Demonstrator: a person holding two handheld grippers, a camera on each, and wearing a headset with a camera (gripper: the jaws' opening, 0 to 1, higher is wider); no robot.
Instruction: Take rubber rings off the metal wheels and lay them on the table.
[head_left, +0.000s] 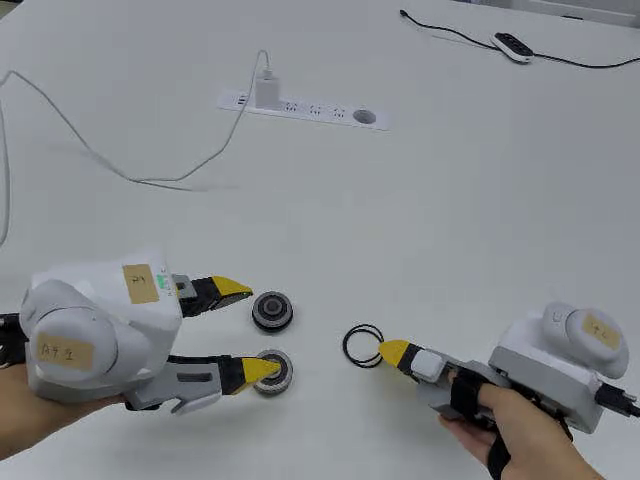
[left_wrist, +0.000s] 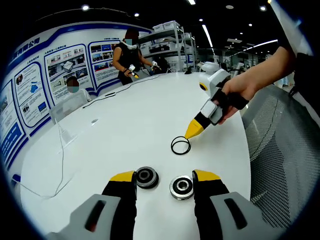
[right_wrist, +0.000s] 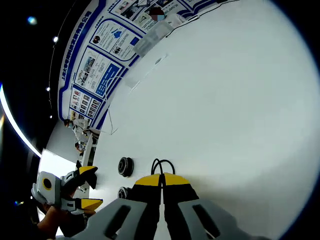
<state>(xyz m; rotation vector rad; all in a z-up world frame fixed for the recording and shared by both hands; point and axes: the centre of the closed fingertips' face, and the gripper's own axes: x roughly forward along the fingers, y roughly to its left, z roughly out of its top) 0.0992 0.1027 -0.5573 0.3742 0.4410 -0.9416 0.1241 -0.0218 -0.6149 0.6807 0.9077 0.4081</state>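
Note:
Two metal wheels lie in front of my left gripper (head_left: 246, 329), which is open. The far wheel (head_left: 272, 311) has a dark rim and sits between the jaws (left_wrist: 146, 177). The near wheel (head_left: 272, 372) looks bare silver and touches the yellow tip of the near jaw (left_wrist: 181, 187). Thin black rubber rings (head_left: 362, 345) lie flat on the table to the right of the wheels. My right gripper (head_left: 393, 352) is shut, its yellow tip pinching the rings' near edge (right_wrist: 162, 165). The left gripper view shows that tip on the rings (left_wrist: 180, 145).
A white power strip (head_left: 300, 107) with a plugged-in charger and a grey cable lies at the back of the white table (head_left: 450, 220). A remote on a black cord (head_left: 513, 46) rests at the far right. People stand beyond the table (left_wrist: 127, 55).

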